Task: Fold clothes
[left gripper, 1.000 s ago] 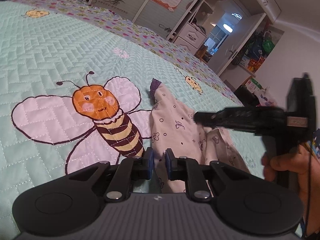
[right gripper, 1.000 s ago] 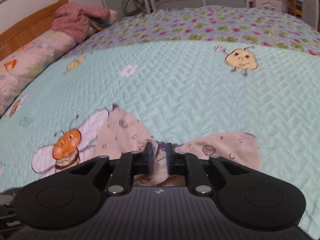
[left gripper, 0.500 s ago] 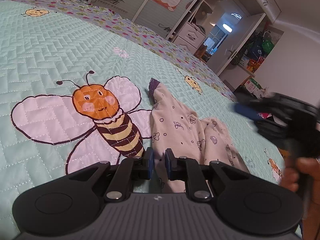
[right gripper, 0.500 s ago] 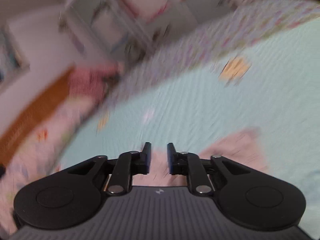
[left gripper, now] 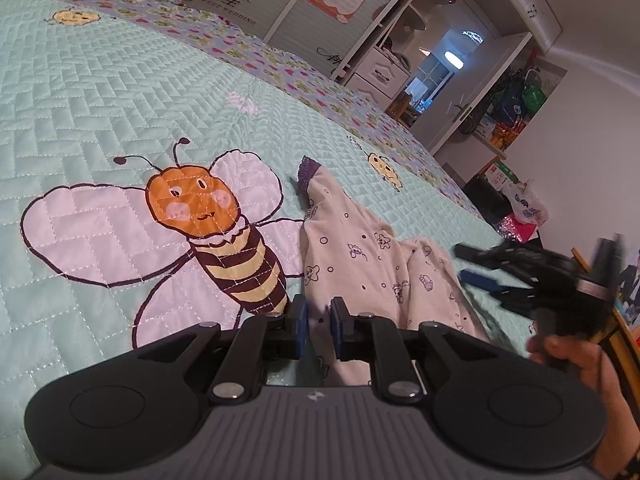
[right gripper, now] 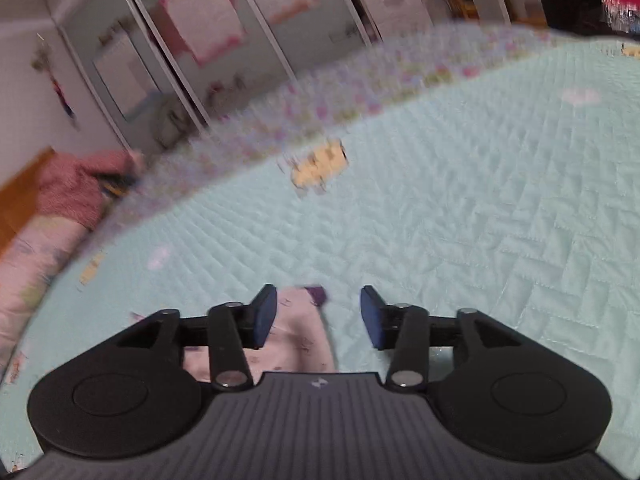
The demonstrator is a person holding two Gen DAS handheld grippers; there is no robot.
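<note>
A small pale pink printed garment [left gripper: 360, 252] with a purple cuff [left gripper: 306, 172] lies crumpled on the mint quilted bedspread [left gripper: 120, 92], right of the bee picture. My left gripper [left gripper: 317, 330] is shut on the garment's near edge, low over the bed. My right gripper [right gripper: 318, 316] is open and empty, above one pink leg of the garment [right gripper: 296, 332] with its purple cuff [right gripper: 316, 294]. The right gripper also shows blurred at the right of the left wrist view [left gripper: 480, 266], held by a hand.
A large bee picture [left gripper: 208, 224] is stitched on the quilt. Pillows and a red cloth [right gripper: 76, 188] lie at the headboard. Wardrobe doors [left gripper: 304, 0] stand behind the bed, with bags and clutter [left gripper: 516, 208] on the floor at right.
My right gripper let go of the garment, opened wide and swung away to the right. My left gripper stayed shut on the fabric and hardly moved.
</note>
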